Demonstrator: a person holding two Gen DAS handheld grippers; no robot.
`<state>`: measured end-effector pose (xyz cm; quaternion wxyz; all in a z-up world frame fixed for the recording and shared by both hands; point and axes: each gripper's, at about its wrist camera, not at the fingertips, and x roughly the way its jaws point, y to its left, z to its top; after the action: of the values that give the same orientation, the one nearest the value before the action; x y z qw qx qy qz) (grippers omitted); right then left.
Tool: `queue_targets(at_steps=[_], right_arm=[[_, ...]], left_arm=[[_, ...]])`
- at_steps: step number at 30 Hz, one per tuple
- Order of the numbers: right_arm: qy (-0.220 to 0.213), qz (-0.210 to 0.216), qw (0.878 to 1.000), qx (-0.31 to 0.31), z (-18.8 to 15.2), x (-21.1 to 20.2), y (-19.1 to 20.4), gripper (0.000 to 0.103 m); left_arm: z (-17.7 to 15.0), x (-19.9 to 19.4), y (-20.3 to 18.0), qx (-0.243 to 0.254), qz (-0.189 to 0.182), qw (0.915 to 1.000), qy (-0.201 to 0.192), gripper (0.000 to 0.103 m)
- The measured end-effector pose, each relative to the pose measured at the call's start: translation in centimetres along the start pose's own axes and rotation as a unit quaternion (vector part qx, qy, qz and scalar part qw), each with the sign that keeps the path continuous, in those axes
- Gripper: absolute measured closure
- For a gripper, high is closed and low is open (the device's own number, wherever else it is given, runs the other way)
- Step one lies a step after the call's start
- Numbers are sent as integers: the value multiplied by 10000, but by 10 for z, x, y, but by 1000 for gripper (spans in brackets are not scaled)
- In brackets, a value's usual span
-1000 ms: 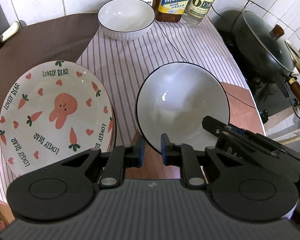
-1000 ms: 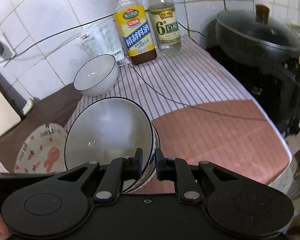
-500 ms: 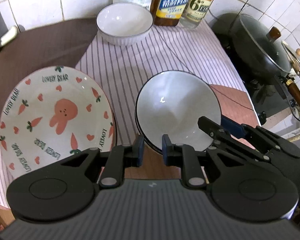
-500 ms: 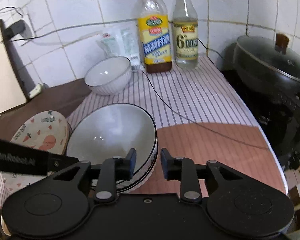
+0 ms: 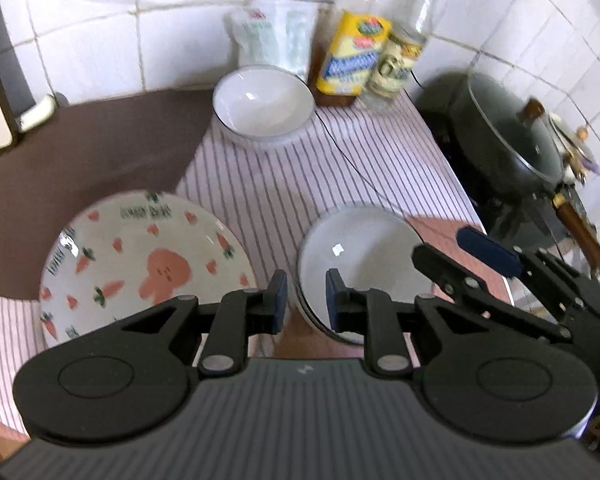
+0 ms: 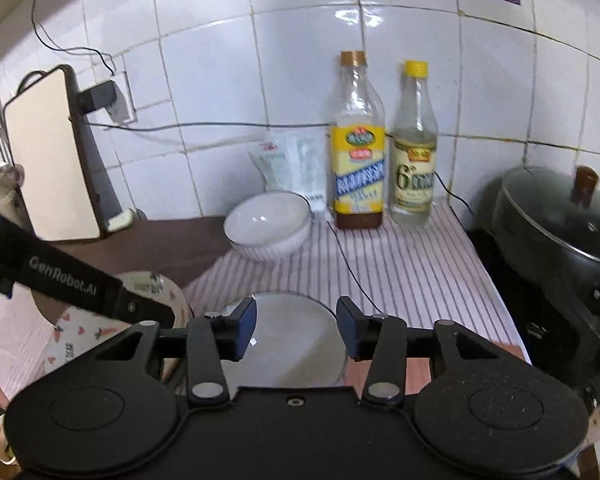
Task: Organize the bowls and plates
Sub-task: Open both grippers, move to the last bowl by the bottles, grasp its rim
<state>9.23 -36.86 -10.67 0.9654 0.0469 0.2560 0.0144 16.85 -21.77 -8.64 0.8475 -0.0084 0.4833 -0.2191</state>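
A white bowl with a dark rim [image 5: 360, 256] [image 6: 292, 356] sits nested in another like it on the striped cloth. My left gripper [image 5: 306, 300] hovers over the stack's left rim. Its jaws are opening, the gap is narrow, and the pads press on nothing. My right gripper [image 6: 296, 328] [image 5: 462, 258] is above the same bowl, its jaws opening wide and empty. A single white bowl [image 5: 264, 104] [image 6: 268, 220] stands at the back by the bottles. A rabbit-and-carrot plate [image 5: 140, 264] [image 6: 80, 340] lies to the left.
Two bottles [image 6: 358, 160] [image 6: 414, 156] and a plastic bag [image 6: 292, 164] stand against the tiled wall. A thin black cable [image 5: 352, 160] crosses the cloth. A lidded dark pot [image 6: 560, 216] sits on the stove at right. A pale board [image 6: 48, 160] leans at left, above a brown mat [image 5: 80, 152].
The right gripper let go of the tilted bowl's rim and opened. The bowl settled level into the lower one. Both grippers rose and drew back, and the left jaws parted slightly.
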Motion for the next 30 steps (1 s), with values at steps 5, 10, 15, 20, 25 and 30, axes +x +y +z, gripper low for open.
queue_targets(at_steps=[5, 10, 15, 20, 25, 30], right_arm=[[-100, 247, 9996, 105, 16, 17, -3, 53], [26, 383, 9987, 339, 38, 44, -4, 47], [737, 420, 9902, 1108, 58, 94, -19, 34], [999, 700, 9754, 1837, 69, 141, -40, 34], [1252, 623, 9669, 2136, 79, 182, -50, 34], [1448, 567, 9601, 2325, 84, 211, -53, 36]], left_arm=[[20, -2, 22, -275, -50, 9988, -395, 78], [44, 5, 40, -444, -42, 9966, -699, 70], [66, 33, 50, -263, 175, 9950, -945, 52], [88, 75, 69, -483, 187, 9956, -786, 51], [111, 113, 92, -818, -24, 9950, -567, 51], [122, 141, 105, -1113, -118, 9932, -321, 54]])
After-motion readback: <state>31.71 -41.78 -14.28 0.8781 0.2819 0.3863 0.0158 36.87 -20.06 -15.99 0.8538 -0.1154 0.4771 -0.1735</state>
